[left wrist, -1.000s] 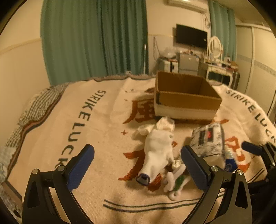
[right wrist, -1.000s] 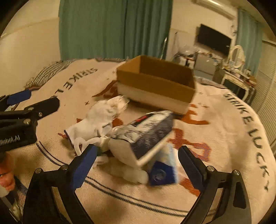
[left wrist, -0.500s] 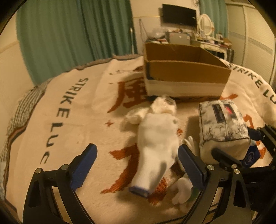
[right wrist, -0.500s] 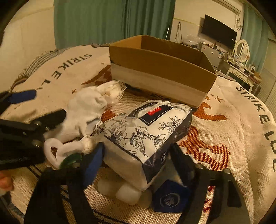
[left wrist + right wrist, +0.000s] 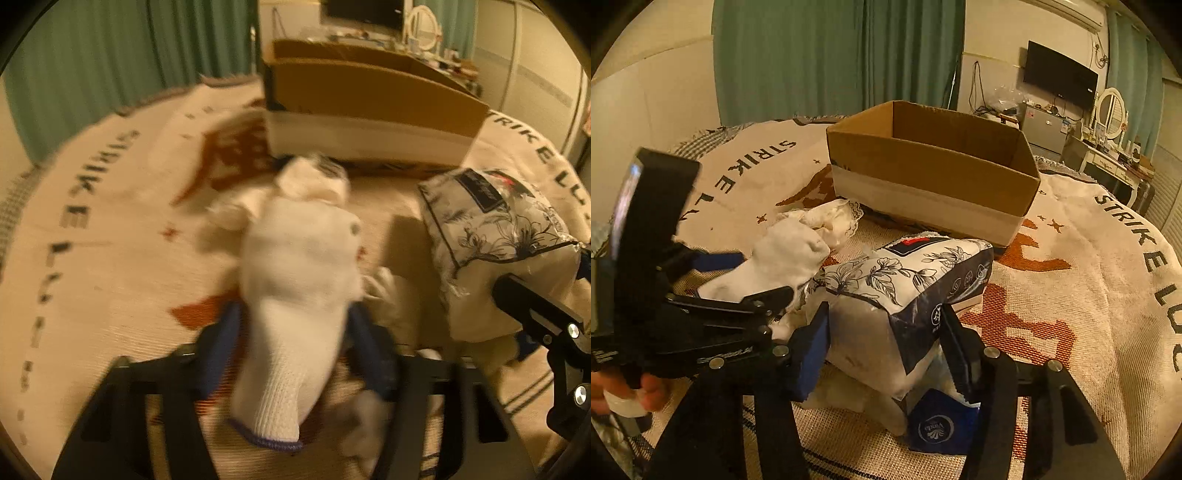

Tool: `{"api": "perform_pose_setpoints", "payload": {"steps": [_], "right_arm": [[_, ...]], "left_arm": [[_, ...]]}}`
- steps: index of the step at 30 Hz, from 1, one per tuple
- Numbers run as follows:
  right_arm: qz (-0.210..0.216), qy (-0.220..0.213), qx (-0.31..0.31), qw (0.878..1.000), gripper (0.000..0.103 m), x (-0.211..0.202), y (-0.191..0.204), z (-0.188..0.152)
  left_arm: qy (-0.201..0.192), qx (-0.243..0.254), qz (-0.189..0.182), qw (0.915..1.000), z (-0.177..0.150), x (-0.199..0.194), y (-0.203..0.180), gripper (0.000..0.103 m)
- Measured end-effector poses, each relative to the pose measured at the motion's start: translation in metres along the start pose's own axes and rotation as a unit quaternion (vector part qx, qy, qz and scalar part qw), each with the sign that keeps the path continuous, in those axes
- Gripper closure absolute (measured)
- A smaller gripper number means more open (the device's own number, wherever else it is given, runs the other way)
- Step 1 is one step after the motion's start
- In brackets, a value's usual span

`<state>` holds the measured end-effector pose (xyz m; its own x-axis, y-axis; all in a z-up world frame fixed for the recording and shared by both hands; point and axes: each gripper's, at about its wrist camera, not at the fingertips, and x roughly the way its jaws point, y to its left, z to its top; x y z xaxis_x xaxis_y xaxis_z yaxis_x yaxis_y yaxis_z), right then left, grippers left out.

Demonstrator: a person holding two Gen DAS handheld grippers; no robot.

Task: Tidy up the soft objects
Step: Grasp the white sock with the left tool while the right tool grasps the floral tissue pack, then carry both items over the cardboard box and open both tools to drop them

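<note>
A white sock (image 5: 299, 280) lies on the cream blanket, cuff toward me. My left gripper (image 5: 295, 347) has closed its blue pads on the sock's lower part; it also shows in the right wrist view (image 5: 738, 280). A floral tissue pack (image 5: 905, 295) lies to the right, also seen in the left wrist view (image 5: 495, 236). My right gripper (image 5: 886, 343) is shut on the tissue pack, pads pressing both sides. A blue packet (image 5: 938, 424) lies under the pack. An open cardboard box (image 5: 934, 173) stands behind; it also shows in the left wrist view (image 5: 369, 99).
A lacy white cloth (image 5: 831, 221) lies between the sock and the box. More white soft pieces (image 5: 384, 291) lie beside the sock. The blanket (image 5: 1089, 280) with dark lettering covers the bed. Green curtains (image 5: 831, 55) and furniture stand behind.
Both grippers moved forward and down and closed: the left onto the white sock, the right onto the tissue pack. One second ago both were open and further back.
</note>
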<state>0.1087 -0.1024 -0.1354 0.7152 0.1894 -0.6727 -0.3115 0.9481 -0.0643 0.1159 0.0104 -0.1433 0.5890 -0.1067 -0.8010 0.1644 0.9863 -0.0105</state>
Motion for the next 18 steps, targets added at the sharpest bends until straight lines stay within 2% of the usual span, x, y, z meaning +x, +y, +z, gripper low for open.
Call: {"api": "perform_pose_setpoints", "payload": {"steps": [6, 13, 18], "right_arm": [[0.009, -0.013, 0.011, 1.0, 0.05, -0.012, -0.006, -0.005], [0.014, -0.057, 0.028, 0.998, 0.056, -0.05, -0.013, -0.001], [0.012, -0.099, 0.028, 0.995, 0.057, -0.091, -0.014, 0.007]], "left_arm": [[-0.015, 0.002, 0.006, 0.9999, -0.005, -0.016, -0.003, 0.066], [-0.043, 0.004, 0.012, 0.999, -0.006, -0.055, -0.007, 0.067], [-0.075, 0.0, 0.016, 0.9971, 0.001, -0.09, -0.009, 0.067]]}}
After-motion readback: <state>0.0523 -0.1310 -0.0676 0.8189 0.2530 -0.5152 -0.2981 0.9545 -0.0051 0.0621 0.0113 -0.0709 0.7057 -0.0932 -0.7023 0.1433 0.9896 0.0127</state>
